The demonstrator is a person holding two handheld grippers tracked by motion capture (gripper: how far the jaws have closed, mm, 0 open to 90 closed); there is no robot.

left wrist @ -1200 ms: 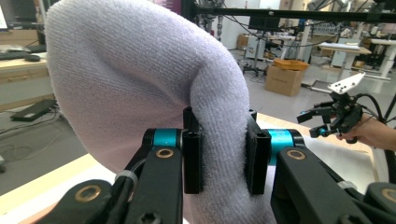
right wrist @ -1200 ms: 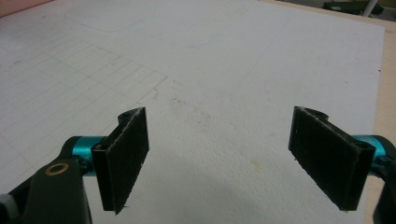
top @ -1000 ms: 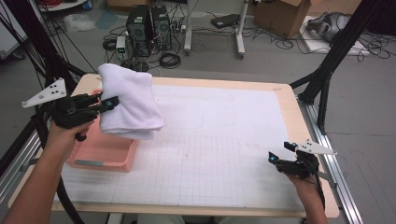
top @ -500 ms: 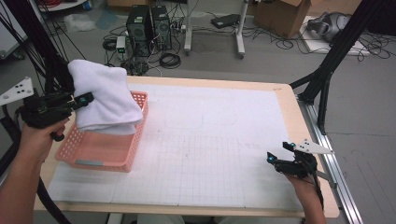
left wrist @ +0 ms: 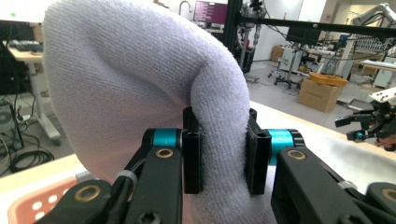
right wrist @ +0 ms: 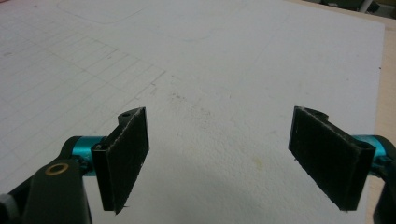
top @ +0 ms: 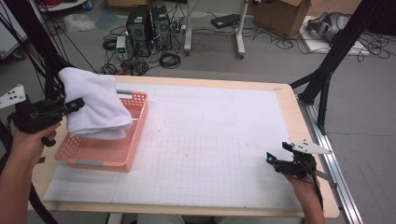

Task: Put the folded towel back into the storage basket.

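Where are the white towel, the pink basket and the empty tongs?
white towel (top: 95,102), high view, middle of its folded bulk.
pink basket (top: 98,162), high view, near wall.
right tongs (right wrist: 217,158), right gripper view, midway between tips.

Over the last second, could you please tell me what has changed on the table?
The left tool carried the white towel leftward, uncovering more of the pink basket; it stays clamped on the towel. The right tool stayed open and still at the table's near right corner.

Black grippers (right wrist: 219,158) with teal joints, brass screws, flat jaws.
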